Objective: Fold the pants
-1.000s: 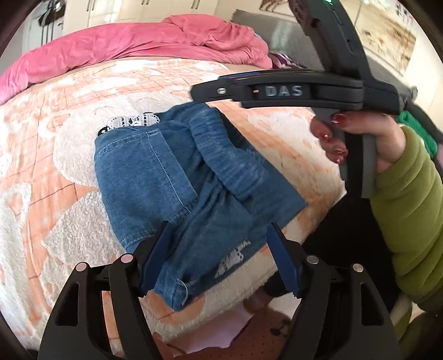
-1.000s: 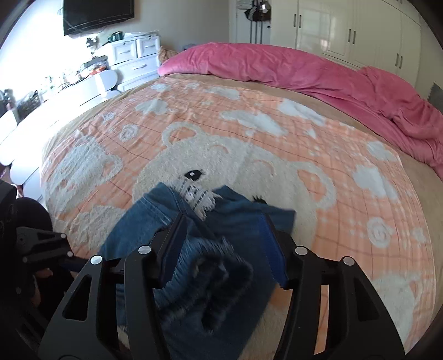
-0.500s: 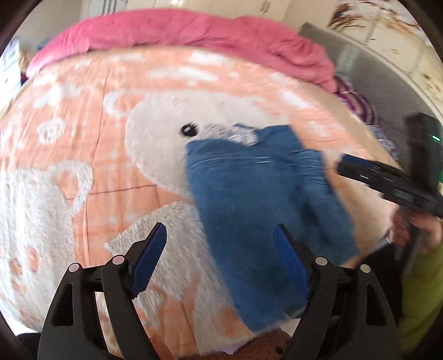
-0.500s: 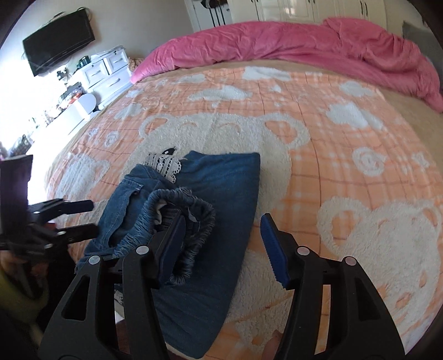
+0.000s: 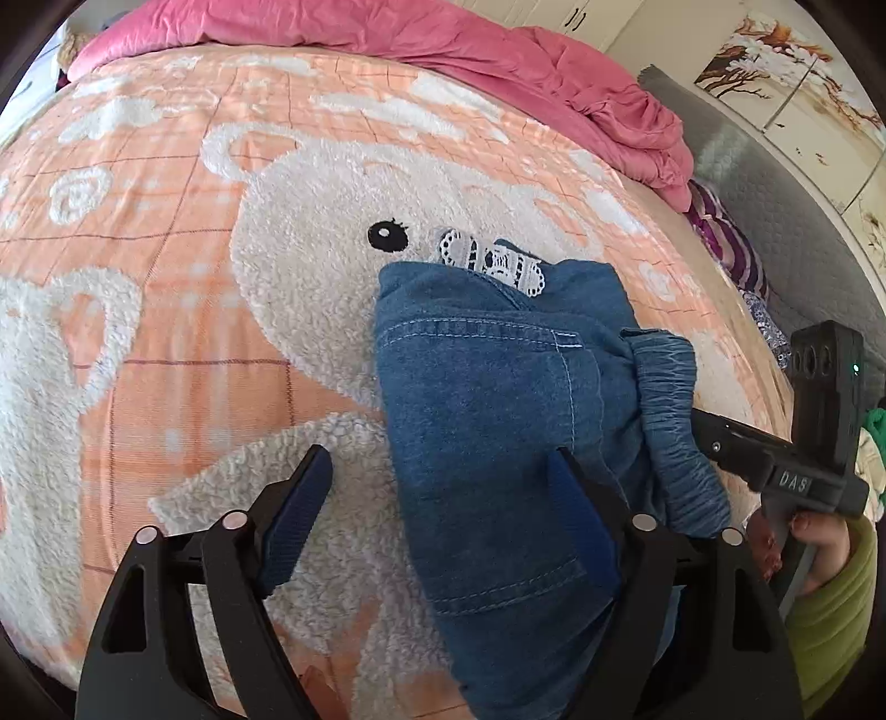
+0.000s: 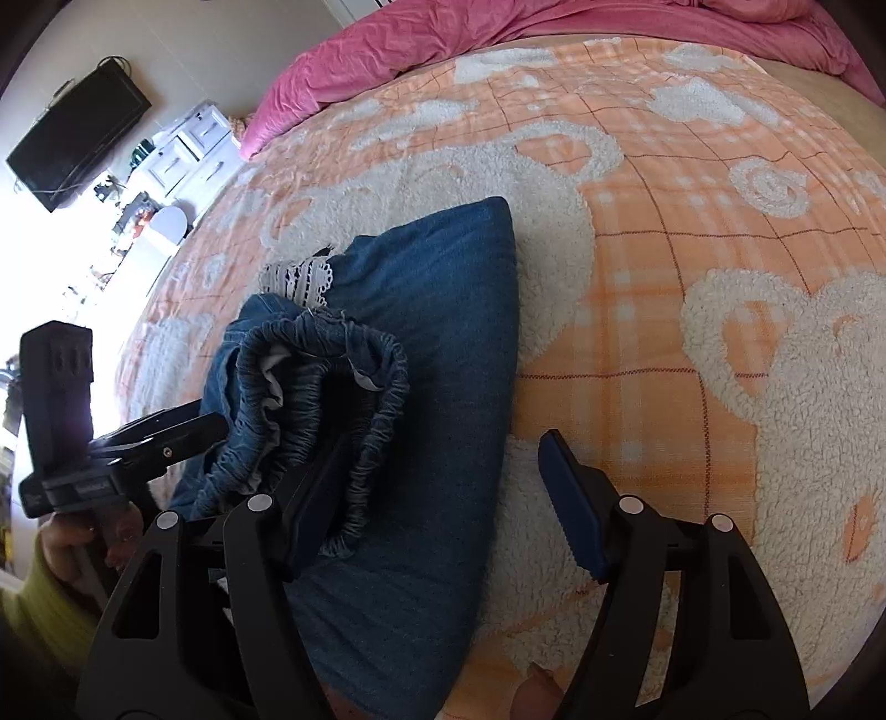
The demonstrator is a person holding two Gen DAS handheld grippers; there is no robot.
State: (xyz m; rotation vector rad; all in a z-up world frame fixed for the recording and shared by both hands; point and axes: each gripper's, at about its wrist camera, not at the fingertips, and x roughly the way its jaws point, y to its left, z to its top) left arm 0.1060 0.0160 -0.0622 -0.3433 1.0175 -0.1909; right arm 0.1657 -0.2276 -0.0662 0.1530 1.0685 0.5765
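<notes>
The folded pants [image 5: 487, 421] lie on the blanket [image 5: 221, 332], near its front edge. The duvet [image 5: 443, 39] lies bunched behind the blanket.

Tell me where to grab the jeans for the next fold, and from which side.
Probably the elastic waistband, from the near edge. It stands up as a raised ridge on the flat jeans, so a pad can slip under. The right gripper, jaws opening, already straddles it.

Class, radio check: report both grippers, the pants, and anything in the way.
Left gripper and right gripper opening, gripping nothing. Denim pants folded on the bear blanket. Nothing blocking.
</notes>
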